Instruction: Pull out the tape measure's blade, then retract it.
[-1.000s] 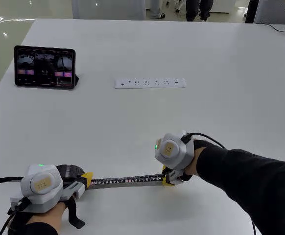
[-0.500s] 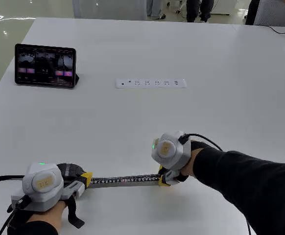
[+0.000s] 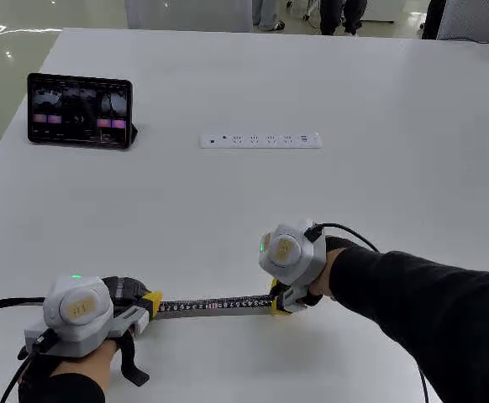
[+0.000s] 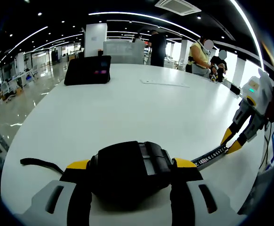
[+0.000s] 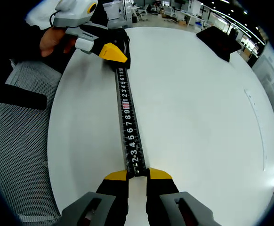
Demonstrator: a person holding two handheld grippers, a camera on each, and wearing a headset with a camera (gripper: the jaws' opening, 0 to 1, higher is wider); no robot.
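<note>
The tape measure's black case [image 3: 123, 294] sits on the white table [image 3: 379, 168], well on the person's side of the power strip [image 3: 260, 140] and off to its left. The left gripper [image 4: 130, 163] has its jaws pressed on the two sides of the case, hugging it tight. The blade [image 5: 128, 117] is pulled out and lies flat on the table, running from the case to a spot about straight in front of the power strip, on the person's side. There the right gripper [image 5: 137, 174] has its jaws close together, pinching the very end of the blade.

The case looks hard and chunky, so I think the wide sides are a good place to hold. The blade is thin metal. It likely bends easily and wants to spring back in fast. The end is the best spot to pinch. Letting it go back slowly seems safest, so it does not snap or twist.
</note>
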